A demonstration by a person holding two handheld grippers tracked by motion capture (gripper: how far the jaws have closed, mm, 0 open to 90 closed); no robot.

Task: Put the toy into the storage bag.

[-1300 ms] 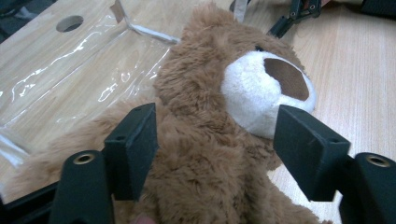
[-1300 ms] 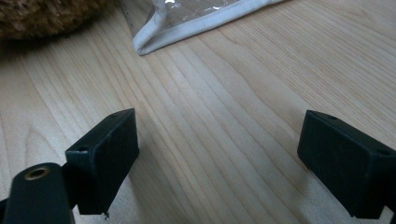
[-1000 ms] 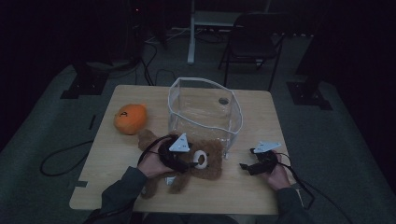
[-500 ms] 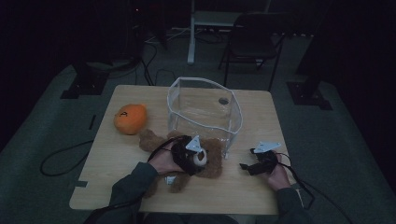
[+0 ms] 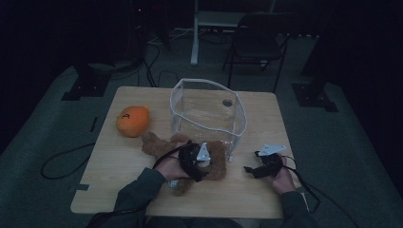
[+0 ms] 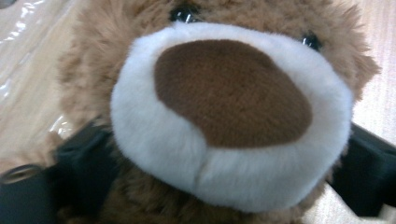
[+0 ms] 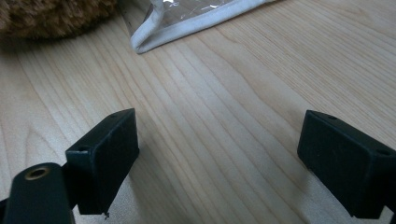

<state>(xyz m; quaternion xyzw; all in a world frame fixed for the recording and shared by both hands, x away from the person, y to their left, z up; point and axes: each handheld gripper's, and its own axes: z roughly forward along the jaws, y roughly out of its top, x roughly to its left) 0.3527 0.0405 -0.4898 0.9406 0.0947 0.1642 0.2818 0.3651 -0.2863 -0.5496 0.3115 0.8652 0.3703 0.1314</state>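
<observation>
Two grippers work over a wooden worktop (image 5: 142, 190). Left gripper (image 5: 196, 162) has just been opening its jaws; they stand wide, straddling the teddy bear's (image 6: 224, 116) head without squeezing. Bear lies just before the clear bin (image 5: 209, 114). Right gripper (image 5: 259, 167) rests apart, jaws wide, empty.

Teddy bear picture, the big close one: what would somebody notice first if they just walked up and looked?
First the teddy bear: its white muzzle and brown nose loom right between the left gripper's wide-apart black jaws, which have just been opening. From above, the bear lies on the wooden table, against the front of a clear plastic bin. An orange plush pumpkin glows at the table's left, and the right gripper rests open near the right edge.
</observation>
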